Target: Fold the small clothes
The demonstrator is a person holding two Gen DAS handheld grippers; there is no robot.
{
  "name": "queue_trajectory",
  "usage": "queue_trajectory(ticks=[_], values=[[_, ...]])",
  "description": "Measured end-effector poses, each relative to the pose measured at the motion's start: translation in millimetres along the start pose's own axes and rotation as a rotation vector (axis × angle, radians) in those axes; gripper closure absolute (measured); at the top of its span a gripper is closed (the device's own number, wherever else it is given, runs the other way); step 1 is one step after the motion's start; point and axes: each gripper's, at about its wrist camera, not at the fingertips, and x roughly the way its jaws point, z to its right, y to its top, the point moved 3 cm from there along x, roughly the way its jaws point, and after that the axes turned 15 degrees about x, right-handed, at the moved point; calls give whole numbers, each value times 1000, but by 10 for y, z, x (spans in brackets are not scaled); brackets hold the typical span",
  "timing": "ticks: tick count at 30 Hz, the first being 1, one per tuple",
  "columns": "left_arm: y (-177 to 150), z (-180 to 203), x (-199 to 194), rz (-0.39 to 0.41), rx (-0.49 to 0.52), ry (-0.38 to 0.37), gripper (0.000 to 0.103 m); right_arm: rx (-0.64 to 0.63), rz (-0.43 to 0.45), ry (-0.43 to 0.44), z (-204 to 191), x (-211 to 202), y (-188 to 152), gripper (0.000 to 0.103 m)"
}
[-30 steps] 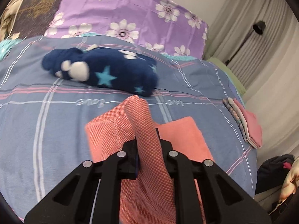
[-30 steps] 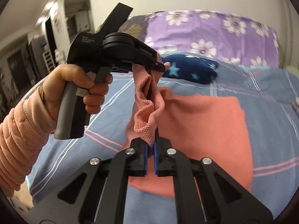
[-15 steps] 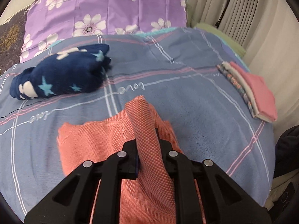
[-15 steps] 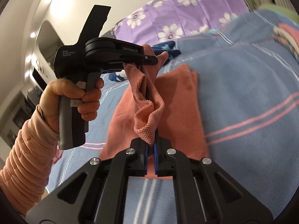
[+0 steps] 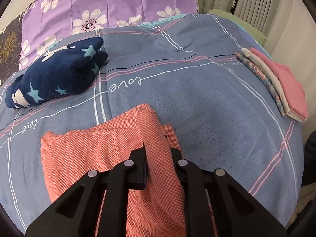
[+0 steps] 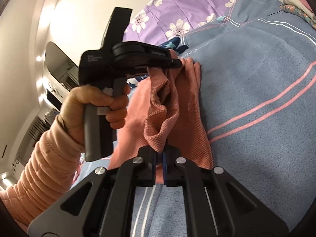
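Since a second ago both grippers had swung the cloth's lifted edge toward the right side of the blue plaid bedspread (image 5: 197, 98), bringing the stack of folded clothes (image 5: 276, 83) into fuller view. The coral waffle-knit garment (image 5: 83, 154) lay mostly flat on the bed, one edge raised and doubled over. To fold well, I judged both corners should travel level and land square on the far edge before letting go. The left gripper (image 6: 177, 62), held level in a fist, was clamped on one corner; the right gripper (image 6: 159, 156) pinched the other, pointing forward and low.
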Motion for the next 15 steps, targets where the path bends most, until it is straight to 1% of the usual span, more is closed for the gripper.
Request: queue_trajectory(ticks=[2, 3, 4, 5, 7, 8, 10, 11, 12, 14, 15], values=[[10, -3, -4, 8, -12, -7, 91, -2, 11, -16, 4, -9, 3, 99], [11, 2, 6, 12, -15, -8, 91, 5, 13, -41, 30, 2, 6, 99], [5, 6, 26, 13, -22, -12, 87, 20, 6, -71, 69, 24, 4, 99], [1, 19, 46, 7, -28, -25, 68, 41, -3, -93, 105, 72, 22, 99], [-16, 40, 37, -2, -28, -18, 44, 114, -50, -125, 251, 146, 3, 99], [-23, 63, -22, 18, -14, -10, 44, 139, -66, -122, 296, 164, -9, 98], [-44, 108, -164, 52, 31, 6, 40, 153, -72, -106, 305, 150, -9, 98], [-78, 126, -277, 76, 64, 27, 32, 138, -69, -113, 280, 147, -19, 98], [-144, 144, -419, 109, 102, 52, 29, 129, -68, -119, 269, 153, -22, 98], [-299, 170, -622, 144, 161, 96, 28, 116, -67, -120, 245, 154, -33, 98], [-419, 183, -725, 156, 196, 118, 24, 119, -67, -112, 243, 147, -34, 98]])
